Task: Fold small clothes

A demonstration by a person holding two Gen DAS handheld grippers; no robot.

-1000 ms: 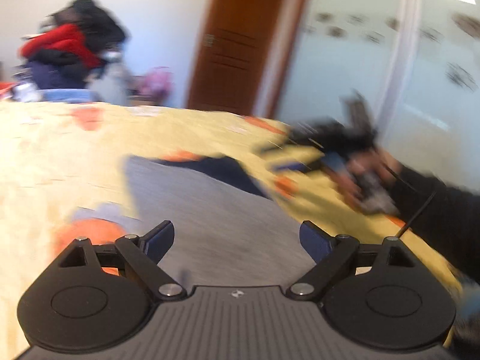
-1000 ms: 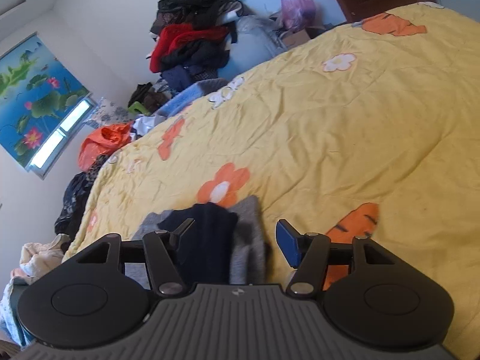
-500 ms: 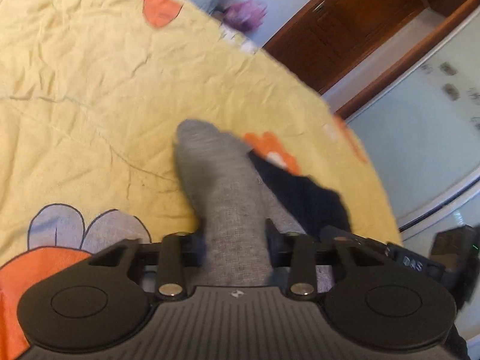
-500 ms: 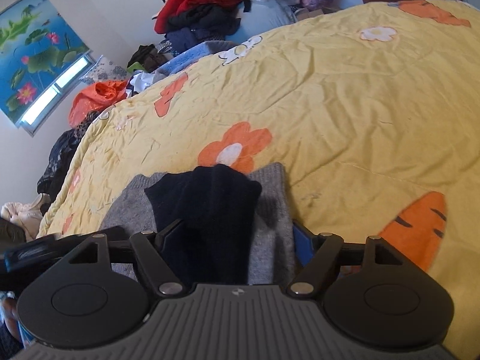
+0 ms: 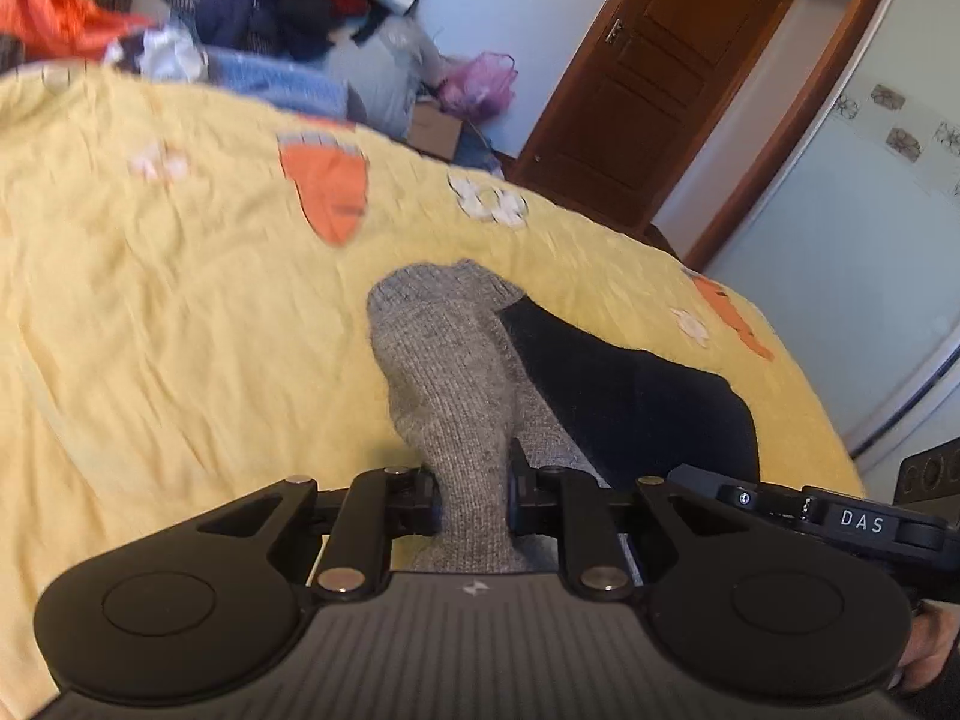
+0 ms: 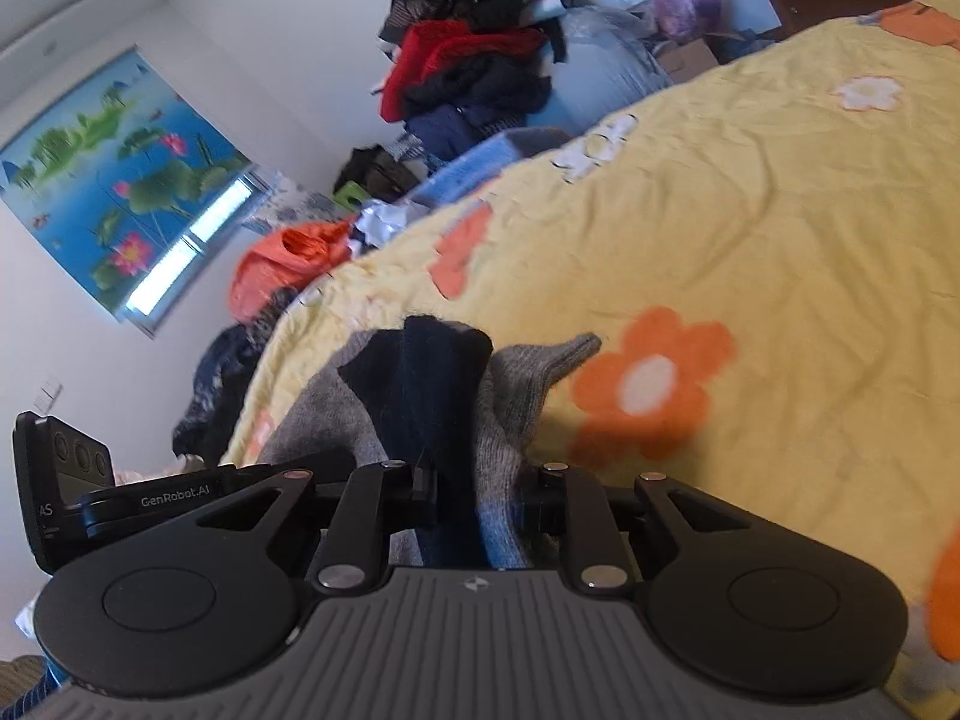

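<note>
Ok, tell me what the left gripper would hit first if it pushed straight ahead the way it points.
The left gripper is already shut on the grey sock, so the sock would bunch ahead of it first. Beyond the sock's far end lies the yellow bedspread, probably the next contact, though depth is hard to judge.

place: home bedroom | cues: bed with yellow quilt (image 5: 180,312); heaped clothes (image 6: 480,54); wooden door (image 5: 648,72)
</note>
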